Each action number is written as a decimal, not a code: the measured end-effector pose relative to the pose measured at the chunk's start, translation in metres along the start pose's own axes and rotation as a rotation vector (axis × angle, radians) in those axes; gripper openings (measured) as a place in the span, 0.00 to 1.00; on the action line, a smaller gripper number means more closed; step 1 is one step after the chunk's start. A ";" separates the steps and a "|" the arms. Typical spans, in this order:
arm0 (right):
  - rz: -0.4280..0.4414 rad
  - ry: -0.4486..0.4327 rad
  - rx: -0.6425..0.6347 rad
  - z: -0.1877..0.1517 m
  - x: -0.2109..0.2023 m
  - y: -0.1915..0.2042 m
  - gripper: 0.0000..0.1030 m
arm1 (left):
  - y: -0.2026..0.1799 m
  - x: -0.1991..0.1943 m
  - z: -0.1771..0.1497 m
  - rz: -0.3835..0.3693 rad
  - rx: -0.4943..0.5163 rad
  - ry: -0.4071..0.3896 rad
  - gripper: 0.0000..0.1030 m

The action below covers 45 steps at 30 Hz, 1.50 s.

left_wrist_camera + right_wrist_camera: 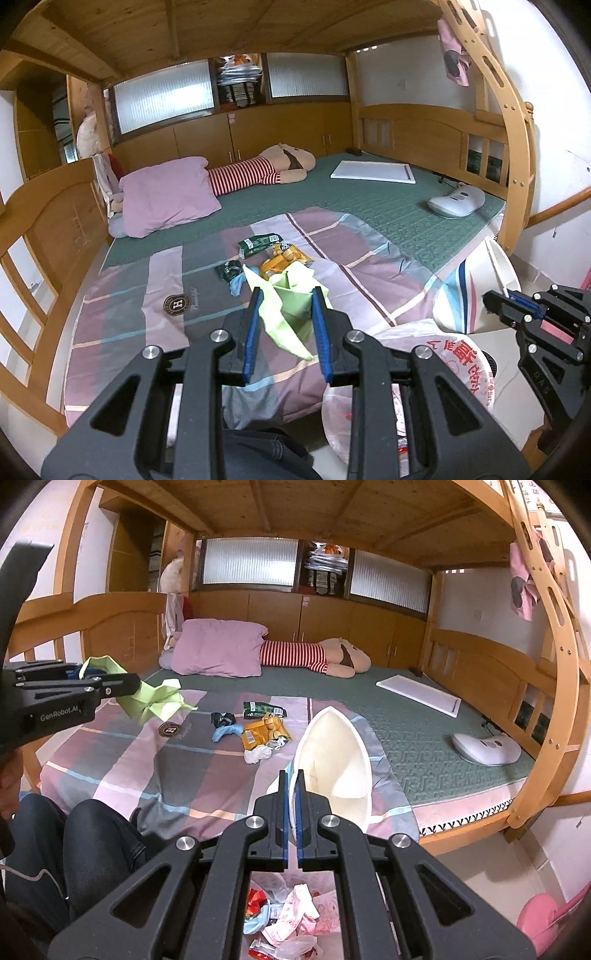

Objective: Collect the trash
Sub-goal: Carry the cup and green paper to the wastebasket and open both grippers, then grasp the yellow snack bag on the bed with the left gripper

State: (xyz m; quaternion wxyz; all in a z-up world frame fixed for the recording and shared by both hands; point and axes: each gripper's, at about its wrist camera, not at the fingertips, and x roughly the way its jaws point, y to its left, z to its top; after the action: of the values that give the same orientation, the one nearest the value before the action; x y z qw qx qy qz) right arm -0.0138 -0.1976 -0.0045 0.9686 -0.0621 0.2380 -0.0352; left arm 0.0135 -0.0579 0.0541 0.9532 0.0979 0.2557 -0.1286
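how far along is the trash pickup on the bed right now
Done: wrappers already lie in the trash bag. In hand: the left gripper holds a green paper; the right gripper clamps a white lid. Left on the blanket: green wrapper, yellow packet, blue scrap, white wad.
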 end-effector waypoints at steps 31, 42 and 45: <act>-0.047 0.185 0.075 -0.046 0.028 -0.031 0.50 | -0.024 0.104 -0.040 -0.436 -0.043 0.324 0.76; -0.037 0.200 0.152 -0.021 0.106 -0.029 0.57 | 0.099 0.136 -0.030 -0.123 -0.221 0.275 0.80; -0.017 0.225 0.158 -0.007 0.136 -0.016 0.57 | 0.131 0.148 -0.036 -0.081 -0.281 0.290 0.72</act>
State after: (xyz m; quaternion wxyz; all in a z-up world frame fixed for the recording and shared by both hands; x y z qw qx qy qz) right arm 0.1030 -0.2278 -0.0703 0.9374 0.0168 0.3411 -0.0686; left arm 0.1592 0.0463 -0.0362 0.9047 -0.0288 0.4094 -0.1145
